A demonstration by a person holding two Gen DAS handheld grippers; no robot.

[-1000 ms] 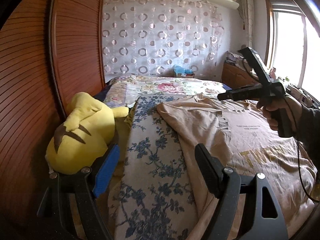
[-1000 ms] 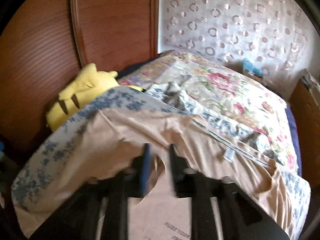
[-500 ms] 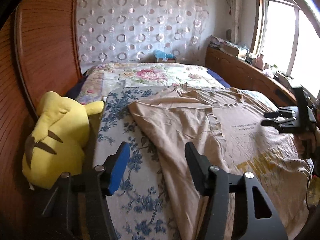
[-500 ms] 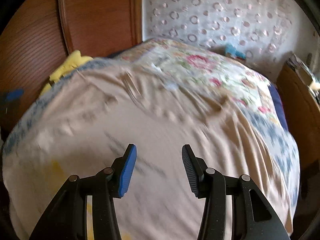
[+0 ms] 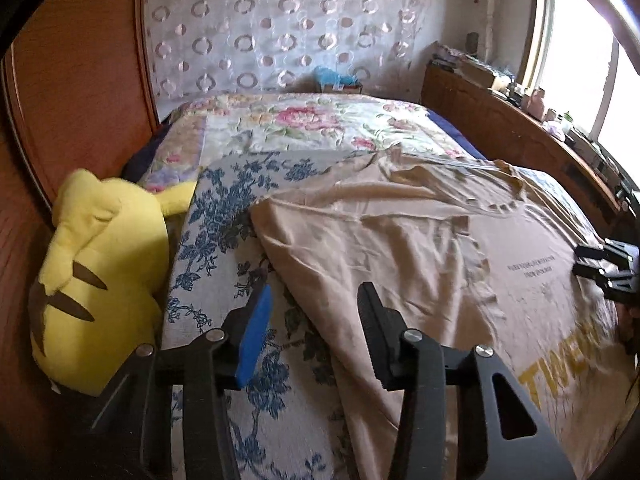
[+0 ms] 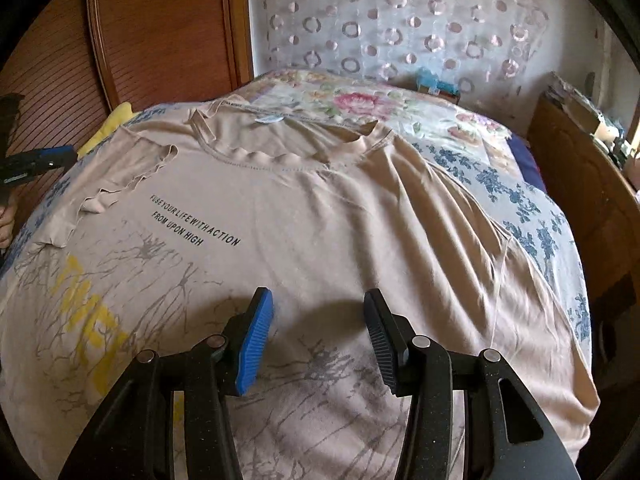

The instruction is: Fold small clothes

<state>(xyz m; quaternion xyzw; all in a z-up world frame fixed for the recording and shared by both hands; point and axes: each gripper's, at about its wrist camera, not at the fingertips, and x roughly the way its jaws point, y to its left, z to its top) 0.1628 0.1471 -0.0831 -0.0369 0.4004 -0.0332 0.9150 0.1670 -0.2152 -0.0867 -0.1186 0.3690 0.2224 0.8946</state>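
Note:
A beige T-shirt with black lettering and yellow print lies spread front up on the bed, collar toward the far wall. Its left sleeve part is folded over onto the chest. It also shows in the left wrist view. My right gripper is open and empty, just above the shirt's lower middle. My left gripper is open and empty, above the shirt's left edge where it meets the blue-flowered cloth. The right gripper shows at the right edge of the left wrist view.
A yellow plush toy lies at the bed's left side against the wooden headboard. A flowered quilt covers the far bed. A wooden ledge with small items runs under the window on the right.
My right gripper has let go of the shirt, opened, and pulled back to the shirt's lower middle. The shirt now lies flat. My left gripper has turned right and stays open.

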